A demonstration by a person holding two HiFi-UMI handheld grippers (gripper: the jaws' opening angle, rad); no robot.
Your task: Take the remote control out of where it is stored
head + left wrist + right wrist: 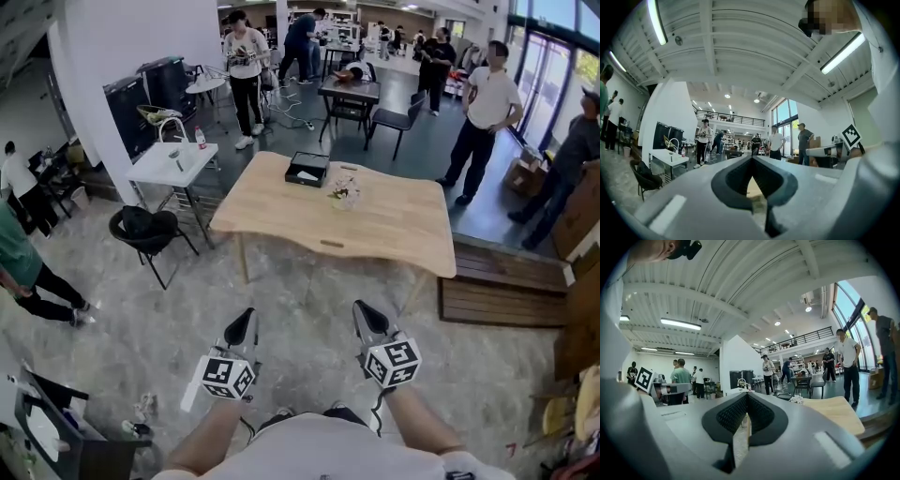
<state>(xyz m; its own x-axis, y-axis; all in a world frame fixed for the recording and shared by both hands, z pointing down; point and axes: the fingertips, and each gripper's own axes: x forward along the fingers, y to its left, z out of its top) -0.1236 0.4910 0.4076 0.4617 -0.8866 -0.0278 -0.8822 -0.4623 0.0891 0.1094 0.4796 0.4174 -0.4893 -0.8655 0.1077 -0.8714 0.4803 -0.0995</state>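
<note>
Remote control: cannot confirm; pale item (304,175) in black box (322,167)
Black box: surface (375,234), far edge
Left gripper (246,322): fingers together, empty, short of surface
Right gripper (365,316): same

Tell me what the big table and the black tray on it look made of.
The table: likely light wood, matte; pale tan top, wavy edges. Could be veneer. The black tray: dark, dull, thin-walled; perhaps plastic or leatherette, too small to tell.

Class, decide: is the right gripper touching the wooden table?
Apart. The head view shows bare floor between the right gripper and the table.
</note>
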